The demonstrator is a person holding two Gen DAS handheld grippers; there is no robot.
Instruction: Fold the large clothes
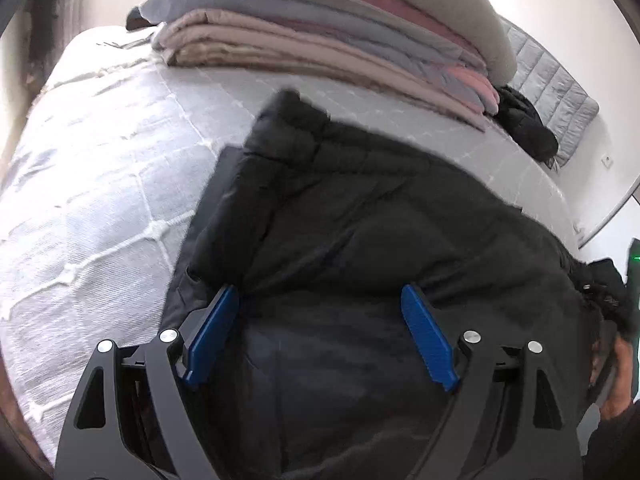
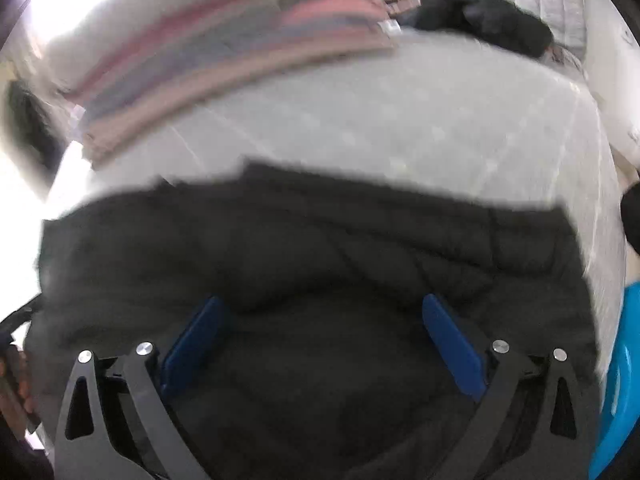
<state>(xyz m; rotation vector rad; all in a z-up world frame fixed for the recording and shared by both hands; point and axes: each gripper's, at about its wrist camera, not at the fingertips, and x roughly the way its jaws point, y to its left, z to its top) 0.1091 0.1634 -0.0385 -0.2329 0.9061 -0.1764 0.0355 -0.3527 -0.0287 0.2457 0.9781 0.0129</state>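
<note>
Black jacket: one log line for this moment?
black jacket on bed | left gripper open | right gripper open | both over jacket

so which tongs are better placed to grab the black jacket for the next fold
Left, as a hedged call. The left tongs sit open near the black jacket's side edge where it meets the bedspread. The right tongs are open over its middle, far from any edge.

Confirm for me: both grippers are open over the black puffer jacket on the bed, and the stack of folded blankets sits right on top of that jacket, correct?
Not quite. Both the left gripper and right gripper are open over the black puffer jacket, but the stack of folded blankets sits on the bed beyond the jacket, apart from it, as the left wrist view shows.
</note>
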